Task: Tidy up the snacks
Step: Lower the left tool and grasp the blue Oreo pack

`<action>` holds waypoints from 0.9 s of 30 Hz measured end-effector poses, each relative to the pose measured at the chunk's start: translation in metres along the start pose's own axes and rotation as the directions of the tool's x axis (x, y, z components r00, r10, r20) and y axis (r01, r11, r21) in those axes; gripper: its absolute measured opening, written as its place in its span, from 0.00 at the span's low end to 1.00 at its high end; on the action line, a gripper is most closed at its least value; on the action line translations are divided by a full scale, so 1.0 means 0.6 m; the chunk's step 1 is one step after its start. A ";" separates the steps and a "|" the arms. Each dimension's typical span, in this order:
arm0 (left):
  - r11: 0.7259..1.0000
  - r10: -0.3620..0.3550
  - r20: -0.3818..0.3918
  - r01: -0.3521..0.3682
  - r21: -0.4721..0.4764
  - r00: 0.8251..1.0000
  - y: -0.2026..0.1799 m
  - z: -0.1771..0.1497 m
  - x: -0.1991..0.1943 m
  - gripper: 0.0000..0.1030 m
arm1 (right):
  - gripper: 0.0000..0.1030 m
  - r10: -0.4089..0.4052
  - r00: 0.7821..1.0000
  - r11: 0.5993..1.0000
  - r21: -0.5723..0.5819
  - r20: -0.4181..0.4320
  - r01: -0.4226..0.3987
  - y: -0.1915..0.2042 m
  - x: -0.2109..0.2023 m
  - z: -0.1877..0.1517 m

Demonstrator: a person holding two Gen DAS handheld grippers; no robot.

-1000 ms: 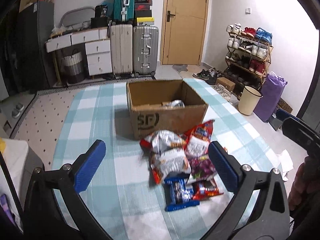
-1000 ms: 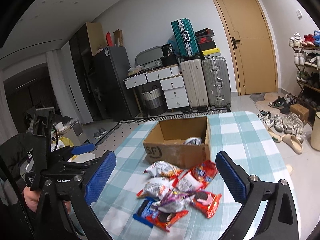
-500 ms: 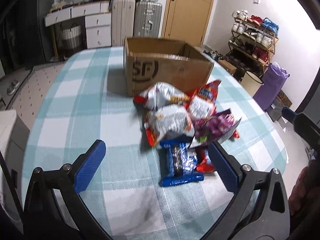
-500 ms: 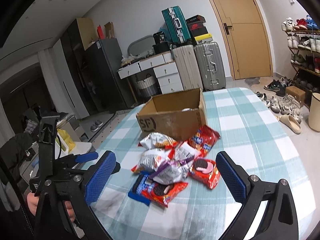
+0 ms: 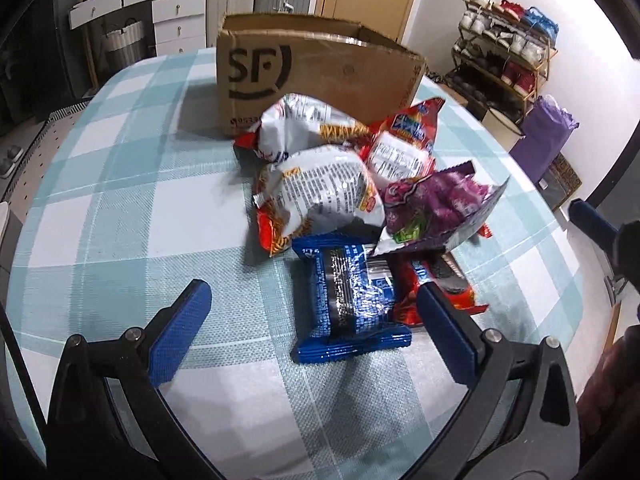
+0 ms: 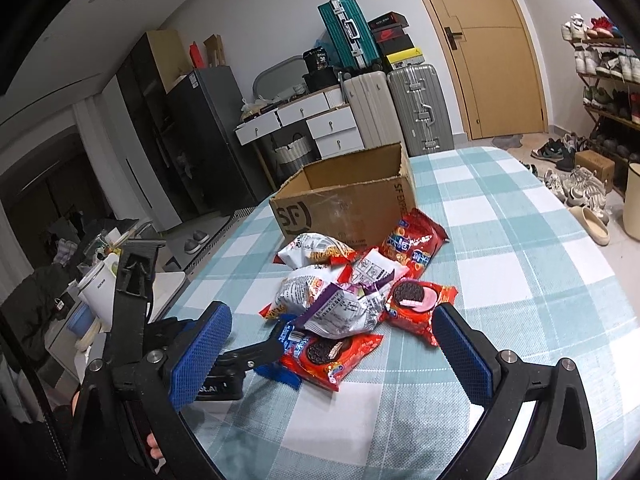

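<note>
Two hand-held grippers, left (image 5: 316, 330) and right (image 6: 332, 348), gape over the checked tablecloth (image 5: 120, 208); suitcases (image 6: 416, 108) behind.

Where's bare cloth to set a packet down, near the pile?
Bare checked tablecloth lies left of the snack pile, and right of it toward the table edge. Crowded: between pile and cardboard box, where packets touch its wall.

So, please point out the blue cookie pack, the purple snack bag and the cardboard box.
blue cookie pack (image 5: 349, 300), left wrist view, middle of the wrapper.
purple snack bag (image 5: 432, 204), left wrist view, purple front.
cardboard box (image 6: 352, 210), right wrist view, front wall.
</note>
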State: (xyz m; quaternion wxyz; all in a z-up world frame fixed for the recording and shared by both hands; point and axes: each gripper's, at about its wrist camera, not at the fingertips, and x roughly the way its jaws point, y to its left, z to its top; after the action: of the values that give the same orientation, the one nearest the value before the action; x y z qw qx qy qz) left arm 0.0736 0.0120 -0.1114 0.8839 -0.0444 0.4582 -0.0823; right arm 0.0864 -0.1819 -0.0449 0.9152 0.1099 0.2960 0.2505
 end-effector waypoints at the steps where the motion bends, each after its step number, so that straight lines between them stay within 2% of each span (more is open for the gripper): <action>1: 1.000 0.001 -0.007 -0.001 -0.002 1.000 -0.002 0.001 0.006 0.99 | 0.99 -0.001 1.000 1.000 0.004 -0.002 0.001 -0.003 0.003 -0.001; 12: 1.000 0.020 -0.065 -0.021 -0.008 0.998 -0.017 0.014 0.063 0.99 | 0.99 -0.009 1.000 0.999 0.033 -0.003 0.009 -0.022 0.004 -0.008; 20: 0.998 0.056 -0.048 -0.055 0.021 0.997 -0.025 0.012 0.080 0.98 | 0.99 -0.014 1.000 0.999 0.036 0.006 0.013 -0.023 -0.004 -0.010; 22: 0.997 0.069 -0.037 -0.068 0.047 0.997 -0.024 0.004 0.076 0.94 | 0.99 -0.013 1.000 0.999 0.037 0.007 0.013 -0.022 -0.005 -0.011; 25: 0.993 0.092 -0.012 -0.091 0.081 0.996 -0.026 -0.003 0.071 0.80 | 0.99 -0.011 1.000 0.999 0.039 0.005 0.011 -0.023 -0.005 -0.013; 27: 0.991 0.096 0.001 -0.096 0.093 0.995 -0.025 -0.003 0.068 0.62 | 0.99 -0.010 1.000 0.999 0.041 0.003 0.010 -0.024 -0.005 -0.015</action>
State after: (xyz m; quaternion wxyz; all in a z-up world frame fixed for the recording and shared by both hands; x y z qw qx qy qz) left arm 0.0939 -0.0101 -0.1431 0.8872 0.0190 0.4570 -0.0611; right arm 0.0847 -0.1952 -0.0557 0.9144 0.1278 0.3000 0.2397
